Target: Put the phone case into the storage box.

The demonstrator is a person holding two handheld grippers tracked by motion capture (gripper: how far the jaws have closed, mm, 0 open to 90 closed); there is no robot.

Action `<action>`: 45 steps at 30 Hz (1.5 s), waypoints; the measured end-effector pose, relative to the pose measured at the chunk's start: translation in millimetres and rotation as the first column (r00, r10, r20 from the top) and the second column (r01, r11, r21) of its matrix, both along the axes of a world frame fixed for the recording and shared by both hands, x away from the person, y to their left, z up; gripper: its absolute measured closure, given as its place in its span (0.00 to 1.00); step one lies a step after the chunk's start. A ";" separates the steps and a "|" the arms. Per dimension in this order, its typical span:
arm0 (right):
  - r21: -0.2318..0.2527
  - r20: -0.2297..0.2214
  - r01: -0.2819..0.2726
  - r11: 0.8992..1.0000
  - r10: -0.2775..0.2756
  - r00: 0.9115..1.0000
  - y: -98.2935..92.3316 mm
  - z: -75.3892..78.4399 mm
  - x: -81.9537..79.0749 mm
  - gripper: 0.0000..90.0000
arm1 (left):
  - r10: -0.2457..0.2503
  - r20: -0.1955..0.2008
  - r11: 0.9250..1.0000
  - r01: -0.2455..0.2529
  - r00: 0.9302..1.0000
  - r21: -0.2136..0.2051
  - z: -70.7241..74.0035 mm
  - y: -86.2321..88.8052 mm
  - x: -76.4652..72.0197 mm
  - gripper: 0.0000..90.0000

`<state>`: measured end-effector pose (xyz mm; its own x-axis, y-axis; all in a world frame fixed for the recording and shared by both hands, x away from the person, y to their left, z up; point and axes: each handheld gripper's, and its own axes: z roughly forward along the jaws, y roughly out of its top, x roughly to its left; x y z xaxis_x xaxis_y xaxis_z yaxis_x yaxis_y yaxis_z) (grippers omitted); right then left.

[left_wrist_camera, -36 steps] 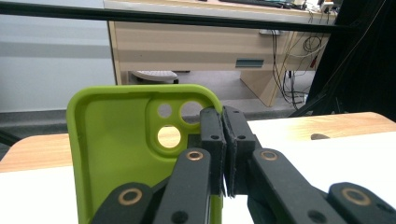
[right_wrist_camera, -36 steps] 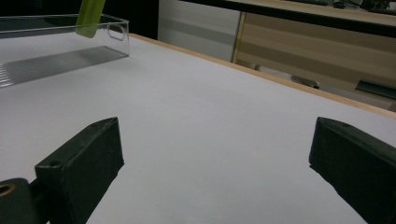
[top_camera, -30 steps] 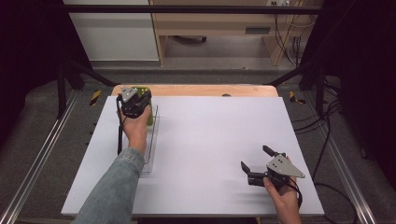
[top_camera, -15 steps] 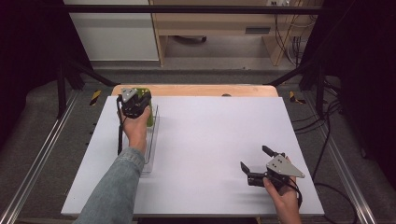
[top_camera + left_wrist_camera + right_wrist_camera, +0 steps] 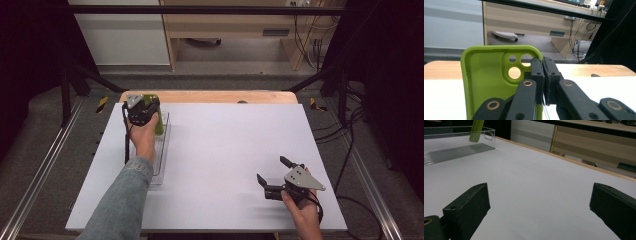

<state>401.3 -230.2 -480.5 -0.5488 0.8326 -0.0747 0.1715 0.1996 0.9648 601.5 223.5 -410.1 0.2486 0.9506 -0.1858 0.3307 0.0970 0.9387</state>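
right gripper (image 5: 272,172): near right on the white table (image 5: 225,150), jaws spread wide, nothing between | left gripper (image 5: 543,75): far left, clamped on green phone case (image 5: 486,82) | case upright over the clear tray (image 5: 162,150)

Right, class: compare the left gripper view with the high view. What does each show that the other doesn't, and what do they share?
Left gripper view alone: the green phone case's inside face and camera holes, with the left gripper shut on its edge. High view alone: the right gripper, jaws open and holding nothing, low on the white table, and the clear tray under the case. Both share the case, the left gripper and the table.
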 end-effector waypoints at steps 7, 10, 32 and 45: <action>-0.002 -0.004 0.000 1.000 0.000 1.000 0.1 -0.1 0.1 0.04 | -0.004 -0.006 1.000 0.004 1.000 0.004 -1.6 -0.1 2.5 0.97; -0.002 -0.004 0.001 1.000 -0.001 1.000 0.1 -0.2 0.2 0.04 | -0.006 -0.005 1.000 0.006 1.000 0.000 -3.2 -0.5 3.8 0.97; -0.004 -0.004 -0.001 1.000 0.001 1.000 0.7 -0.7 0.6 0.04 | -0.010 -0.018 1.000 0.010 1.000 0.027 -8.9 -7.0 10.5 0.97; -0.001 -0.006 -0.004 1.000 0.004 1.000 0.3 -0.4 0.5 0.04 | 0.007 -0.019 1.000 -0.006 1.000 0.024 -9.8 -7.2 12.0 0.97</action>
<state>401.7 -229.9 -480.9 -0.5522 0.8306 -0.0721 0.1768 0.2012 0.9635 613.5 216.3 -419.9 0.2392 0.9565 -0.1672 0.3478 0.0763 0.9344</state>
